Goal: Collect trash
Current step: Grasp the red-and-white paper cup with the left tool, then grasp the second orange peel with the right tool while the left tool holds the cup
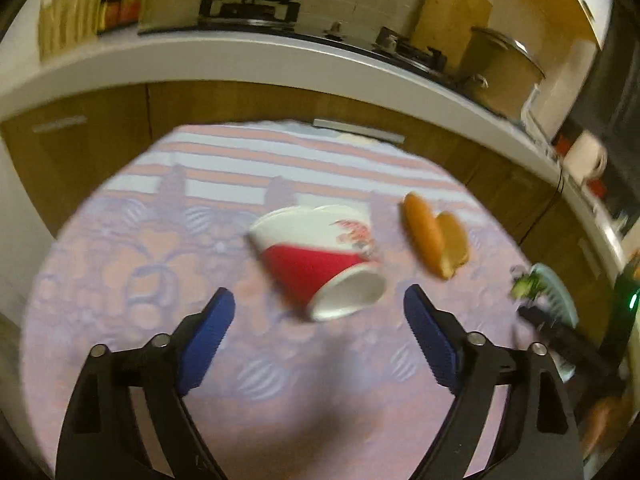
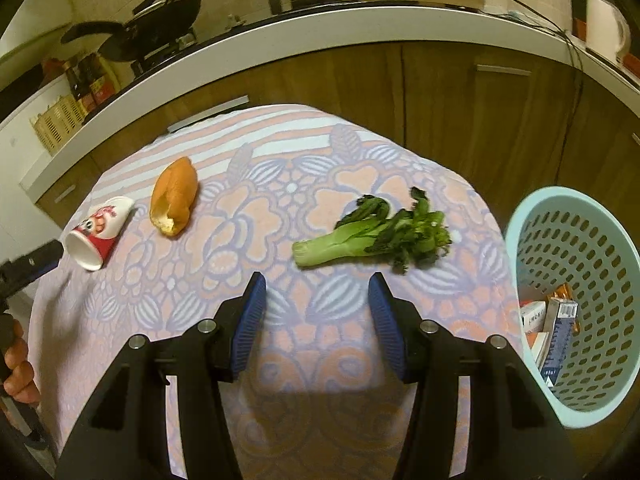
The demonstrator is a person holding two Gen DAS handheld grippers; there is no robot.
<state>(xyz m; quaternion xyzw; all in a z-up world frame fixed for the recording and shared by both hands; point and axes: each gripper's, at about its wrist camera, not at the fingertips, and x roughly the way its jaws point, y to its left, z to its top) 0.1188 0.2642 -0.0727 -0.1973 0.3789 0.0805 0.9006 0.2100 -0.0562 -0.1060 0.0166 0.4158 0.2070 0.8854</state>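
A red and white paper cup point(image 1: 320, 260) lies on its side on the patterned tablecloth point(image 1: 120, 264), its white base turned toward my left gripper point(image 1: 319, 304). That gripper stands open just short of the cup, nothing between its blue pads. A torn bread roll point(image 1: 434, 236) lies right of the cup. In the right wrist view the cup point(image 2: 98, 232) and roll point(image 2: 174, 202) sit far left, a leafy green vegetable point(image 2: 376, 234) lies ahead of my right gripper point(image 2: 316, 282), which is open and empty. A pale blue perforated basket point(image 2: 568, 240) holds several small cartons.
A white kitchen counter point(image 1: 280, 56) with a stove, wok and pots curves behind the table, wooden cabinets below it. A white kettle point(image 2: 606, 26) and a cable sit at the counter's right. A hand point(image 2: 18, 368) holding the left gripper shows at the right view's left edge.
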